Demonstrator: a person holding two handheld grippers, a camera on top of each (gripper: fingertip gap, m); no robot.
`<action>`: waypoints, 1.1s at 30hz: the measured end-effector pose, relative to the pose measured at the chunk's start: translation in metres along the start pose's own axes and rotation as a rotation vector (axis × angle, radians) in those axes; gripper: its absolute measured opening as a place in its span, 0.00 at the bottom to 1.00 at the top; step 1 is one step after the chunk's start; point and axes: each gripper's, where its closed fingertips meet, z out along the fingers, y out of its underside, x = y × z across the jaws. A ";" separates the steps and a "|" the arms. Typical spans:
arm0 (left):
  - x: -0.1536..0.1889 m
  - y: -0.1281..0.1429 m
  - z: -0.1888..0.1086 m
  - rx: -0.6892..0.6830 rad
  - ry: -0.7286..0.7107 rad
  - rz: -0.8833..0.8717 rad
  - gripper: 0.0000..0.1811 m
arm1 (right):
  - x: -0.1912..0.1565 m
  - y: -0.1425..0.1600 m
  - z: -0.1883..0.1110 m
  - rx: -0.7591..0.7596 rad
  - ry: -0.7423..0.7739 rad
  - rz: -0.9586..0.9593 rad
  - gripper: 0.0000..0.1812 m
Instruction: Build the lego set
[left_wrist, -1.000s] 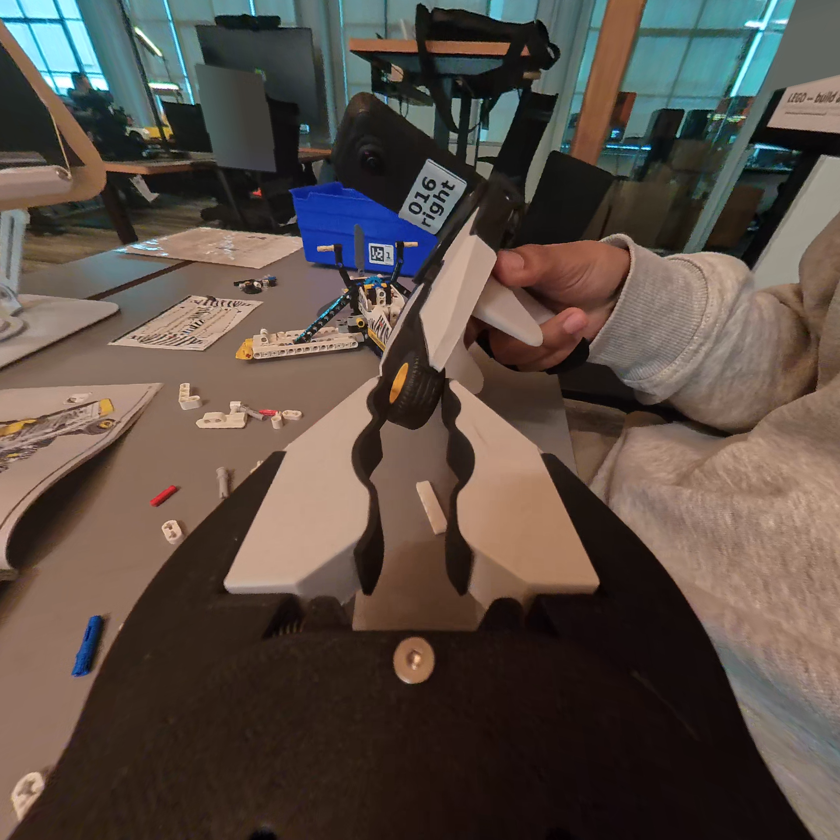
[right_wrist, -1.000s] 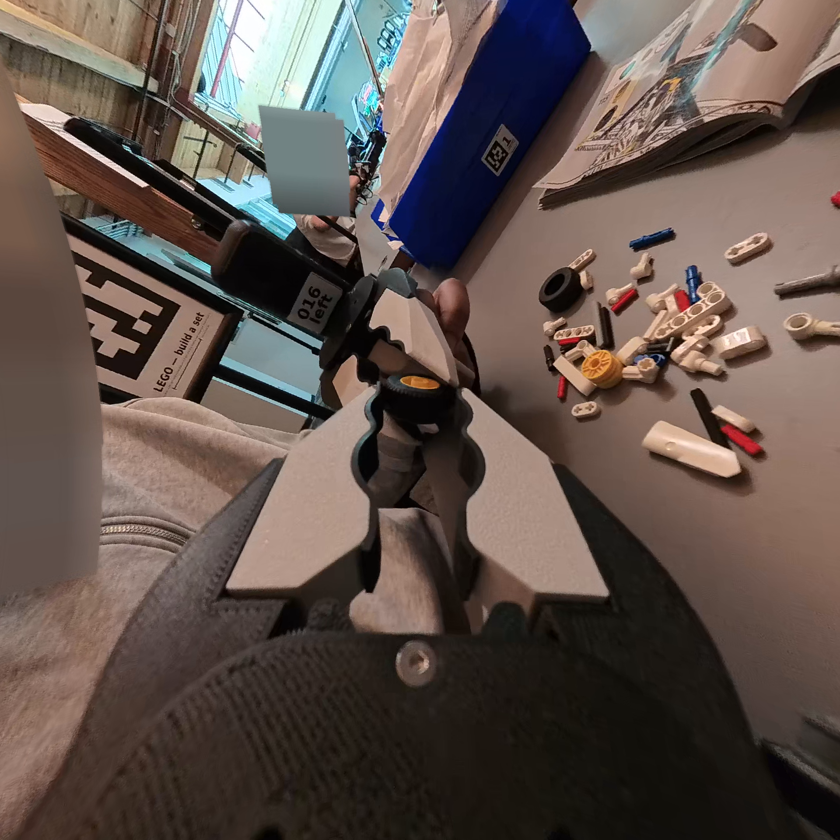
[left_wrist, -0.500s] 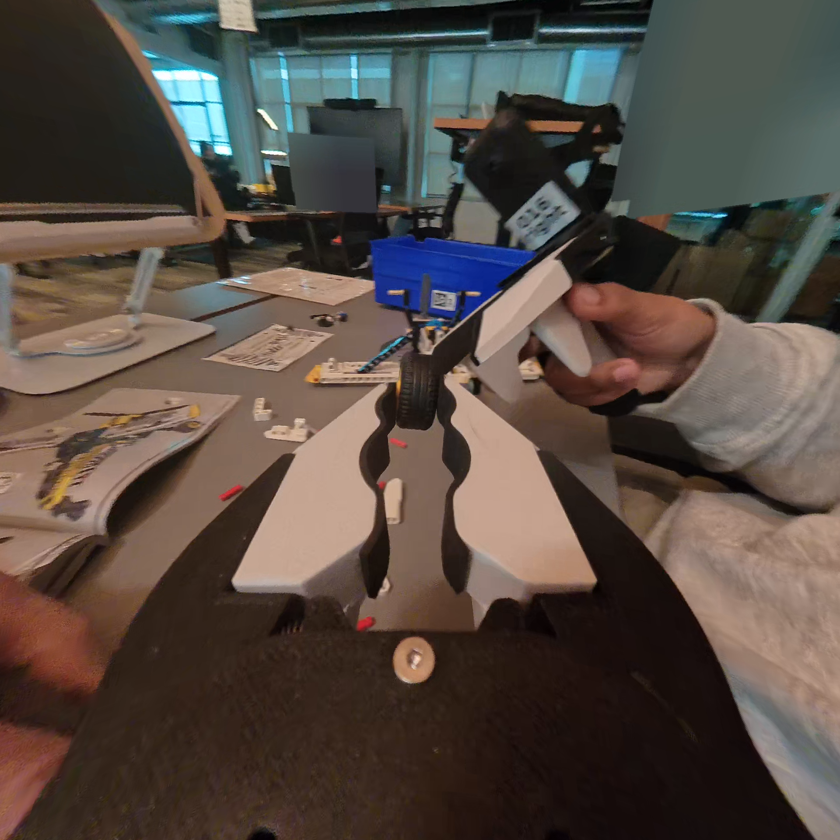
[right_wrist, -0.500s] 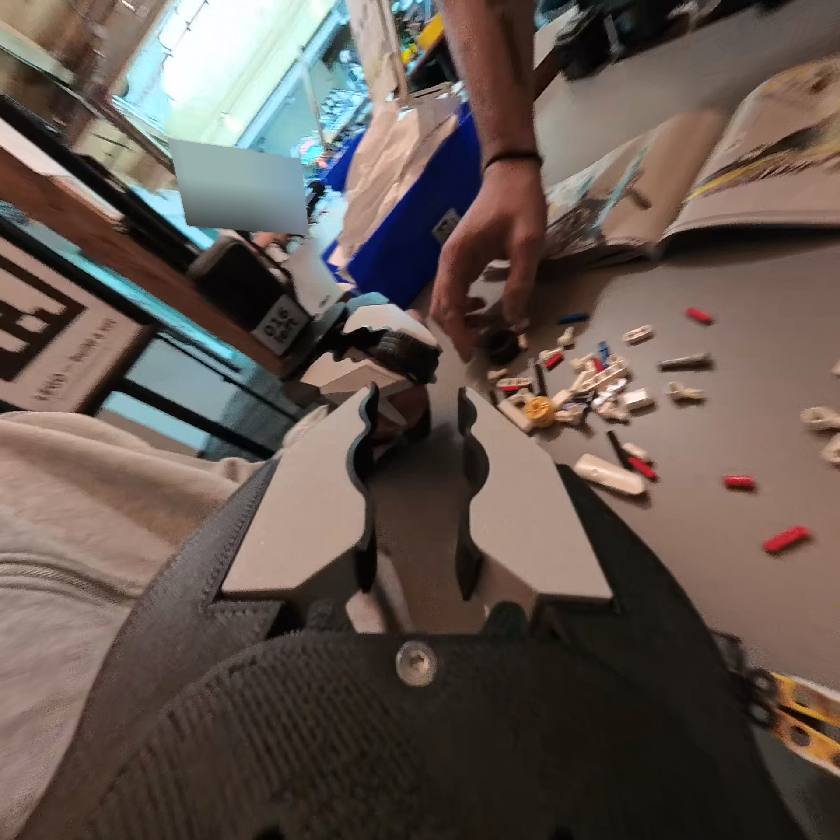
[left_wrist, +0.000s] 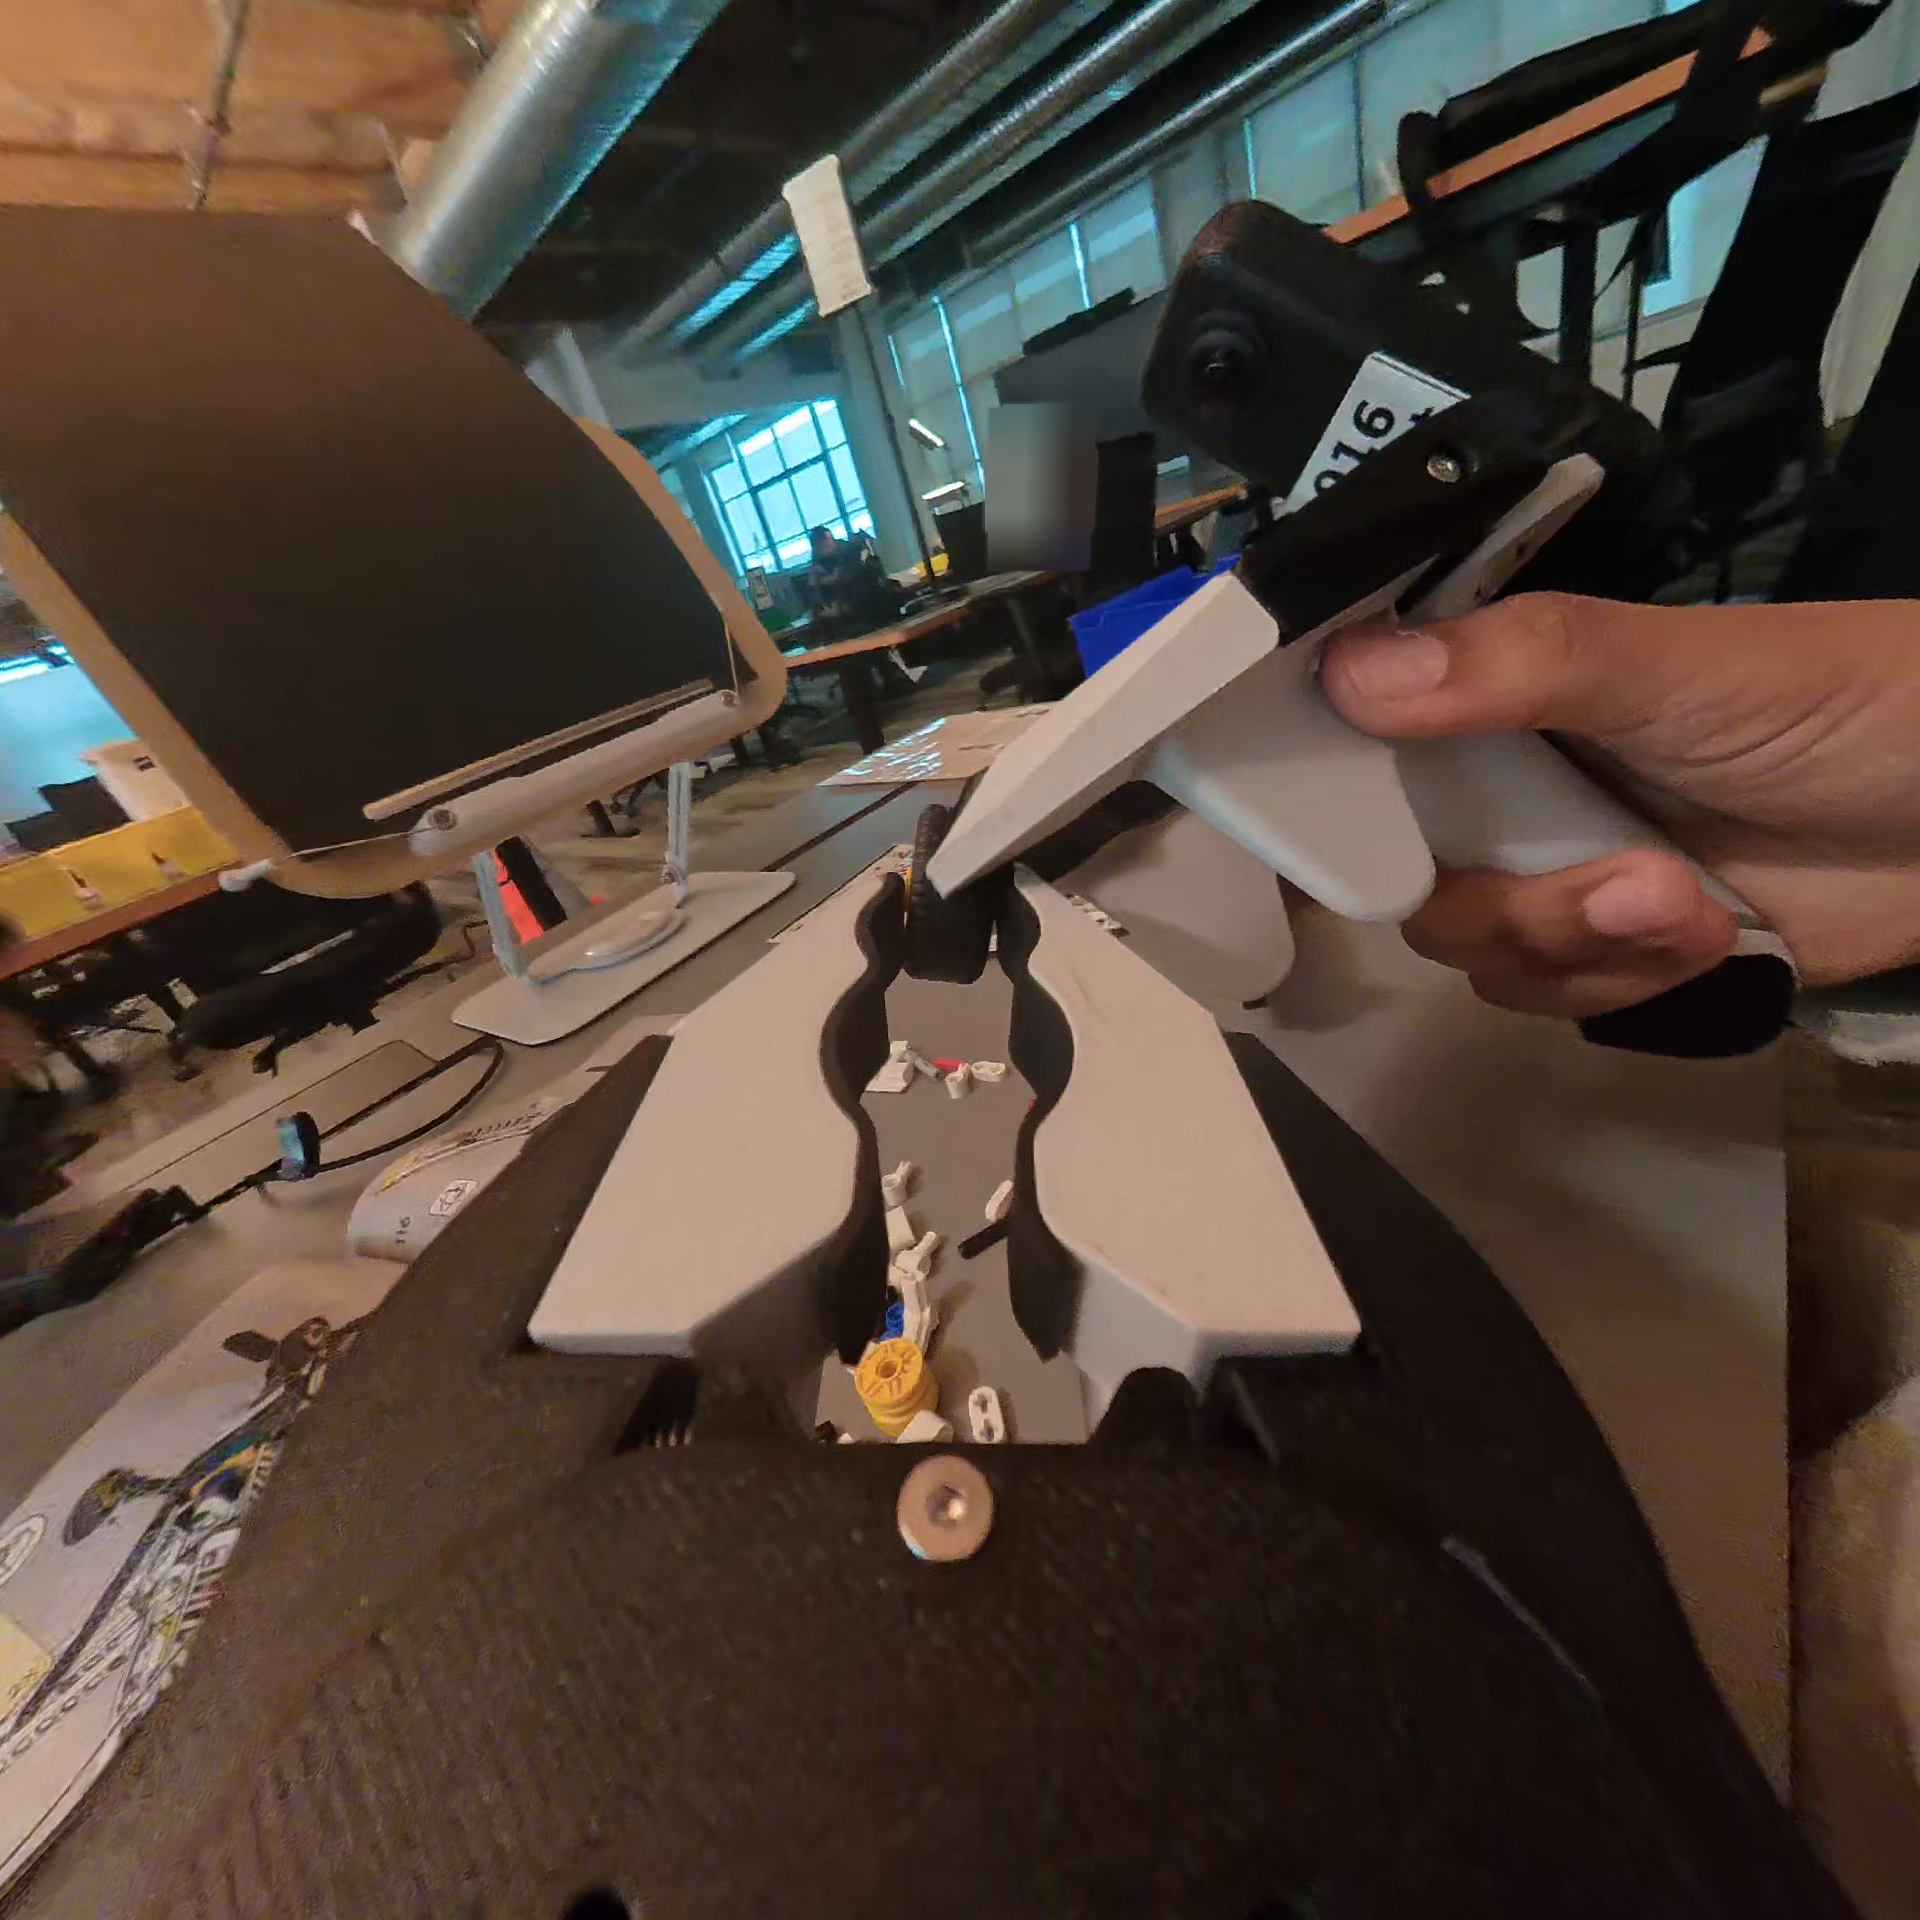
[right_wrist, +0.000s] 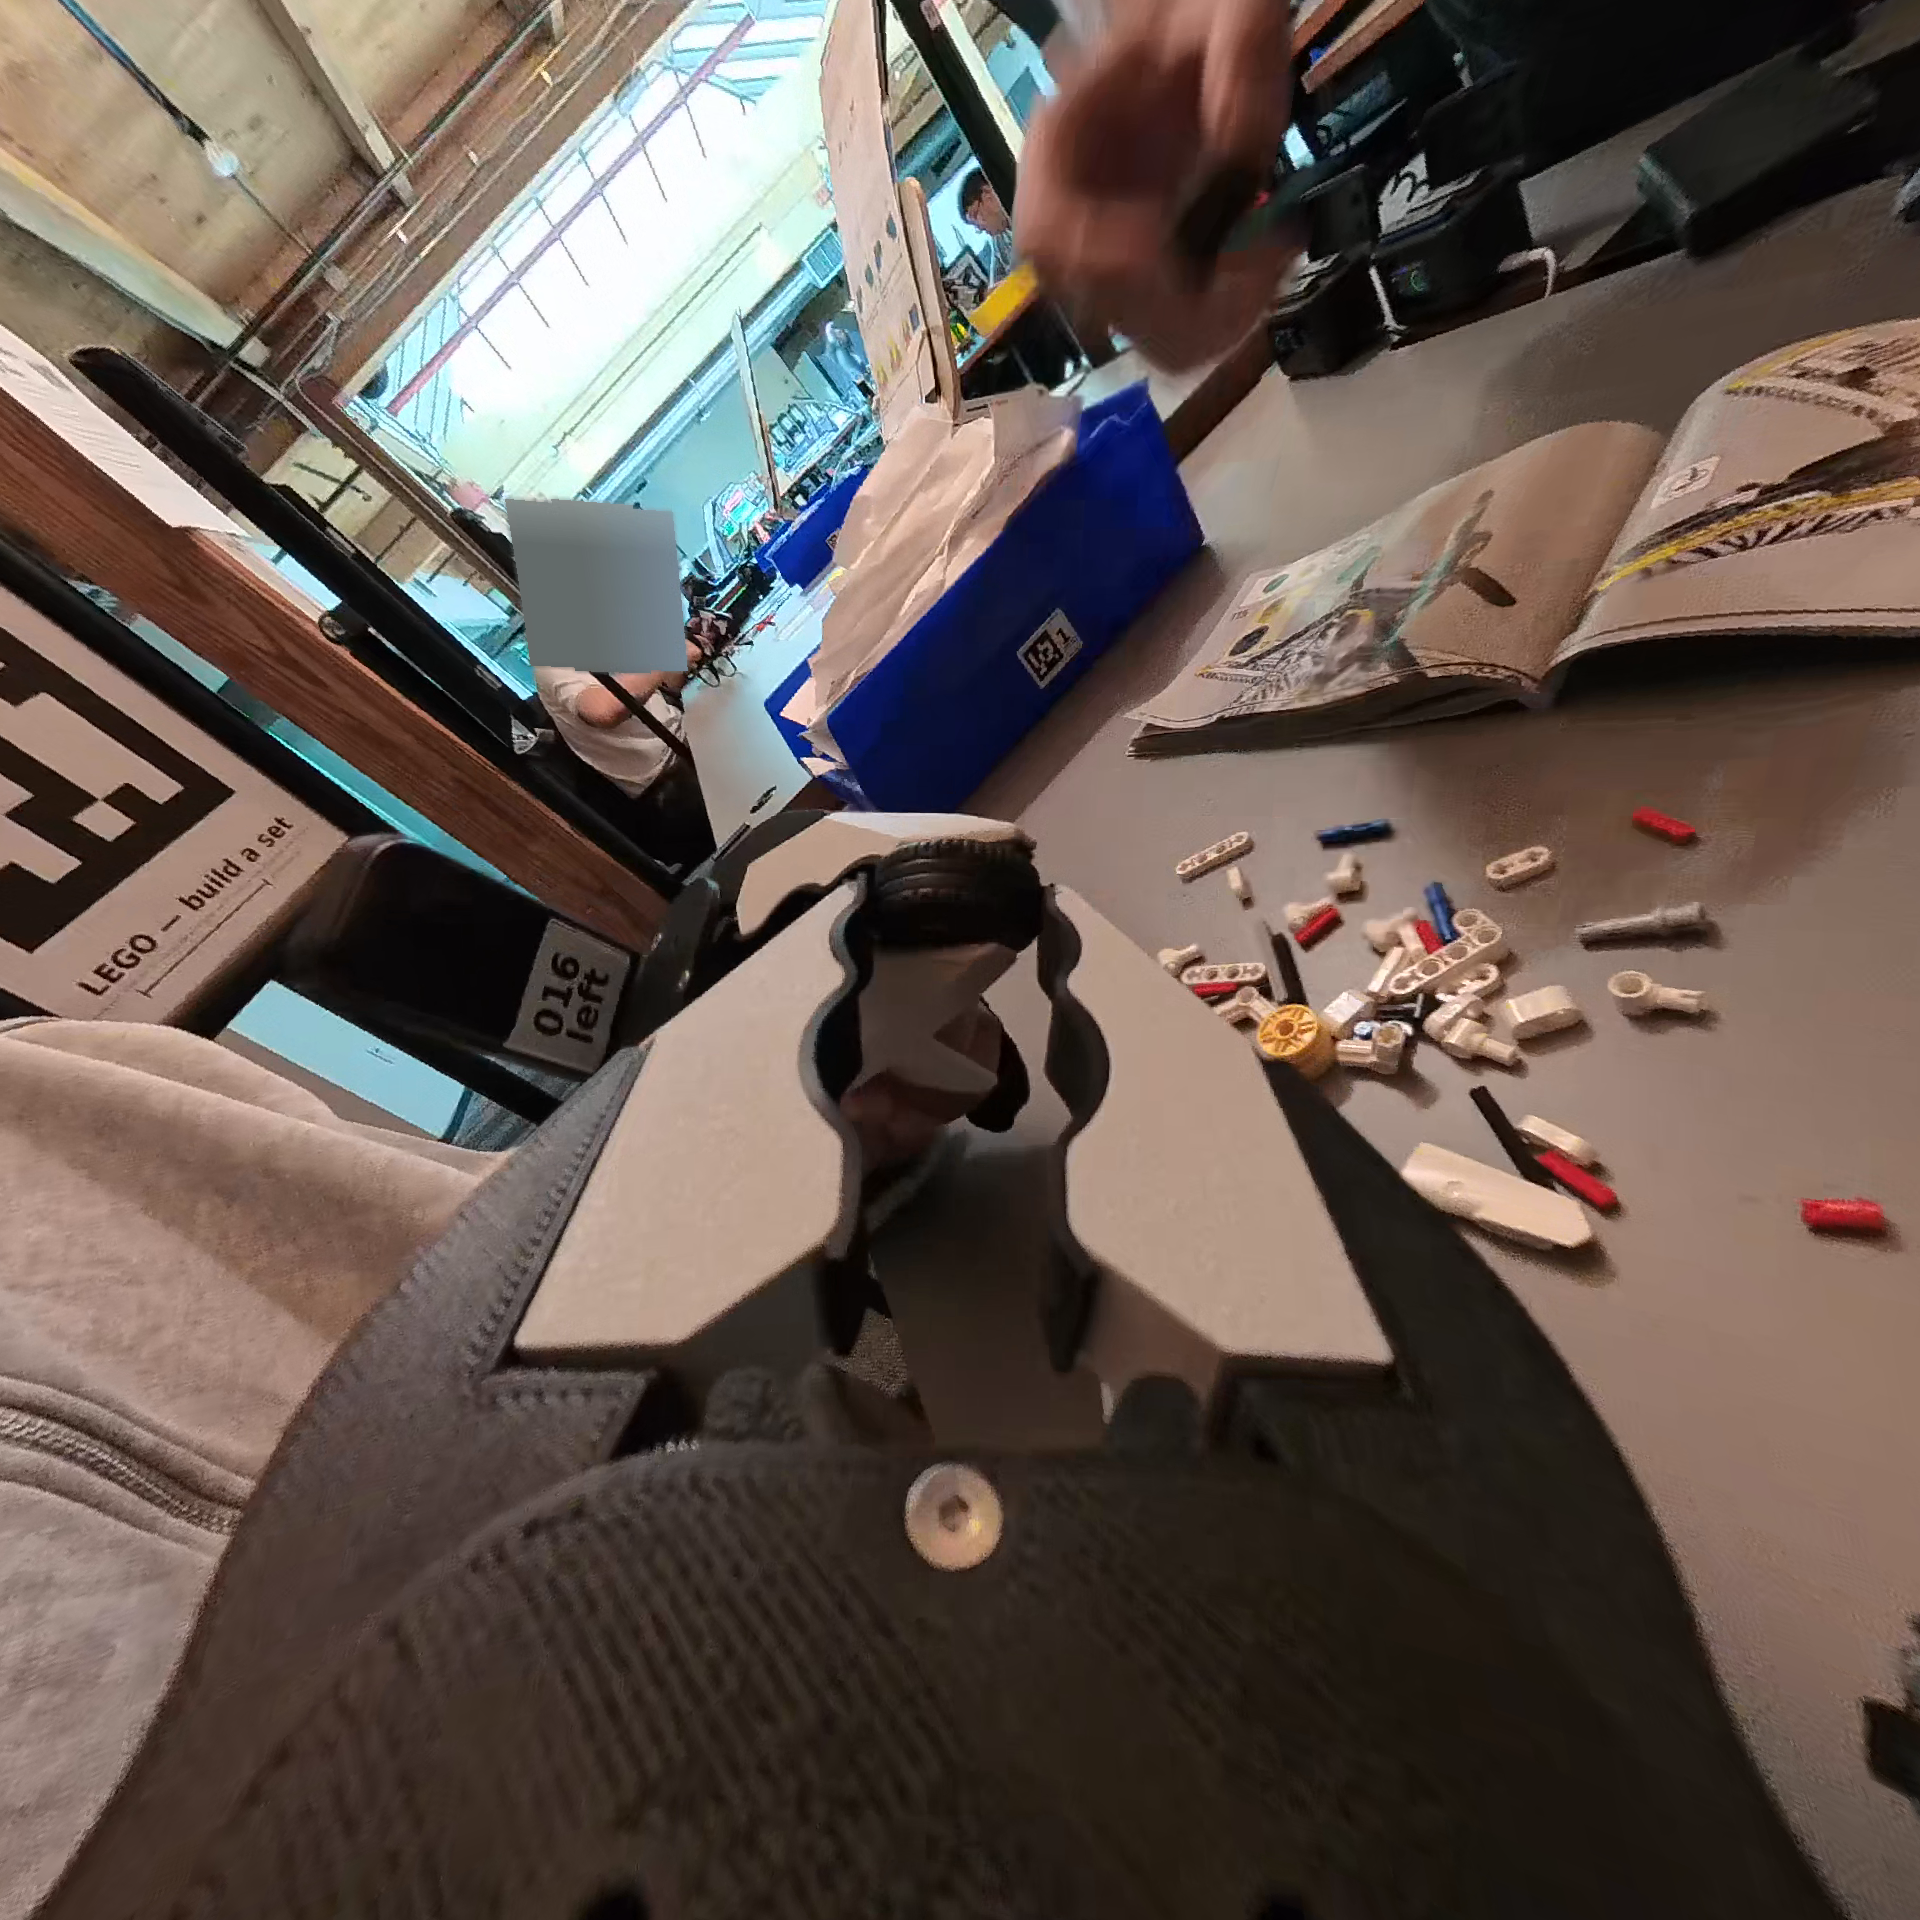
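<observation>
Grippers: two, the left gripper (left_wrist: 951, 914) and the right gripper (right_wrist: 951, 899).
Black rubber tyre (right_wrist: 951, 894): one, at the tips of both grippers.
Yellow wheel hub (right_wrist: 1291, 1039): one, on the grey table (right_wrist: 1714, 1351).
Blue bin (right_wrist: 997, 634): one near, stuffed with white paper.
Open instruction booklet (right_wrist: 1507, 582): one.
Long white curved piece (right_wrist: 1496, 1210): one.
Small red pins: at least five.
Small blue pins: at least two.
Small white connectors: too many and too tightly heaped for an exact count.

Loose bricks (right_wrist: 1392, 987) on table (right_wrist: 1714, 1403); booklet (right_wrist: 1558, 592) behind; bin (right_wrist: 997, 665) left.
</observation>
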 end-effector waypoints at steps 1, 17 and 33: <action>0.001 0.000 0.001 -0.001 0.004 -0.005 0.09 | 0.000 0.000 -0.001 0.003 0.004 -0.006 0.17; -0.004 0.000 -0.004 0.040 0.097 -0.225 0.19 | 0.012 -0.032 -0.044 0.050 0.208 -0.254 0.17; 0.061 -0.017 0.056 -0.016 0.319 -0.400 0.22 | 0.120 -0.061 -0.282 0.236 0.792 -0.299 0.17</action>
